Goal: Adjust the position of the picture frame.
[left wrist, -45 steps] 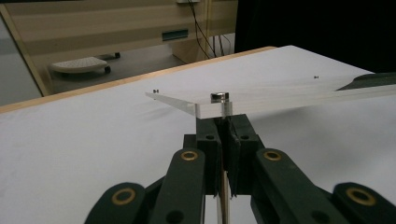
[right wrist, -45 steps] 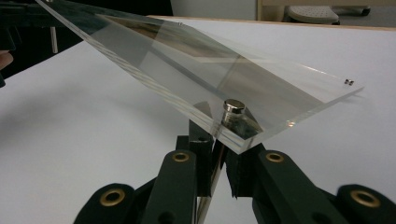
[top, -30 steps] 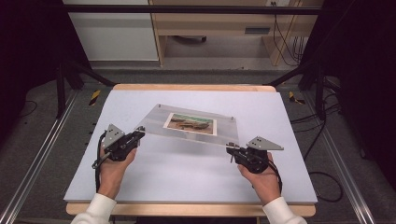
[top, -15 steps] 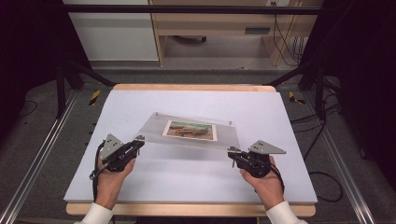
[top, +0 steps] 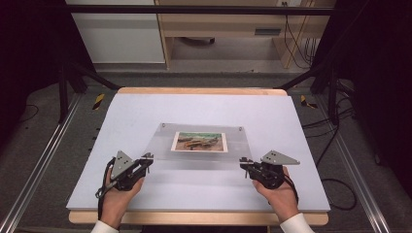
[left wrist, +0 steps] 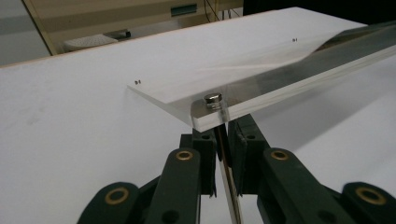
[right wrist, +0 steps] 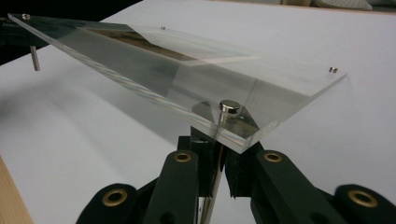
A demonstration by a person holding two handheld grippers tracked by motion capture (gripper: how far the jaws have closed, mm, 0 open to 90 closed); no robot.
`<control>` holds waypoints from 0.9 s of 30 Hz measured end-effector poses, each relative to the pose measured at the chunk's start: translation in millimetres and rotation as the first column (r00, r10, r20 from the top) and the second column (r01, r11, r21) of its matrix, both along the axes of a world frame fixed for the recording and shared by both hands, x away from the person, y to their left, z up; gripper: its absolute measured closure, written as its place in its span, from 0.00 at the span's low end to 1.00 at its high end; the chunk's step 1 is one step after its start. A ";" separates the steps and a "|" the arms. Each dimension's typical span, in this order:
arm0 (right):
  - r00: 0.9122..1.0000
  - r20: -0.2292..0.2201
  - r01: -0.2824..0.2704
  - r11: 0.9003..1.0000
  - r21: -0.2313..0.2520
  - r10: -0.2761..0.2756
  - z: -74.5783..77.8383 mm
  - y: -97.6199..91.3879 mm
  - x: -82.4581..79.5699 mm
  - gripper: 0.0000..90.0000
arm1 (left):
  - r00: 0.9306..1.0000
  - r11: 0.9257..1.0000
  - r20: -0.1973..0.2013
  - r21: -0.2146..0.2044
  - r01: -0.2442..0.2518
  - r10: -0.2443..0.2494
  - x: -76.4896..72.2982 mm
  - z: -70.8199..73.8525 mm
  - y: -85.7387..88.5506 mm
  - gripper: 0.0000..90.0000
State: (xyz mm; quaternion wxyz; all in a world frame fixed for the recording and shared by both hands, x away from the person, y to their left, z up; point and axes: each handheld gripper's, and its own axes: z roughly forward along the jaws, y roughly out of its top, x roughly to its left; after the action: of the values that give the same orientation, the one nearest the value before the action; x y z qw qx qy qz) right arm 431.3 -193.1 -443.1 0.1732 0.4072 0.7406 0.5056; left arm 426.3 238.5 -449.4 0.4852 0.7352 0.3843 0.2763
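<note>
The clear frame [top: 204, 141] is gripped by its near-corner pins, one in each closed claw, left claw [top: 147, 159] and right claw [top: 243, 164]. It is nearly lowered onto the surface [top: 145, 111]; release remains.

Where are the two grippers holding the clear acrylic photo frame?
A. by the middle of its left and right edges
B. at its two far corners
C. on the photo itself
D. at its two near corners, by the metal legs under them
D: the left gripper and right gripper sit at the near corners of the acrylic frame, and each gripper view shows the jaws closed on a thin metal leg below a corner stud.
</note>
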 end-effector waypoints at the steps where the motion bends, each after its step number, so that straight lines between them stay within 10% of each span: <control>1: 1.000 -0.009 0.002 1.000 0.000 -0.002 -1.9 -0.3 -0.9 0.93 | 1.000 1.000 -0.004 0.005 0.003 -0.003 -0.8 -1.2 -0.3 0.90; 27: 0.996 -0.085 0.028 0.999 -0.038 -0.031 -27.0 -1.4 -6.7 0.95 | 0.995 0.991 -0.071 0.109 0.075 -0.067 -11.4 -22.5 -1.1 0.87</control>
State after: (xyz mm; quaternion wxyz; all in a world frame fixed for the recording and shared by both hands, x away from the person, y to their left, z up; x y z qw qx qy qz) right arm 424.6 -194.5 -470.1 0.1562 0.4361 0.7503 0.4716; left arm 414.9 237.4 -471.9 0.4399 0.7832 0.3578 0.2551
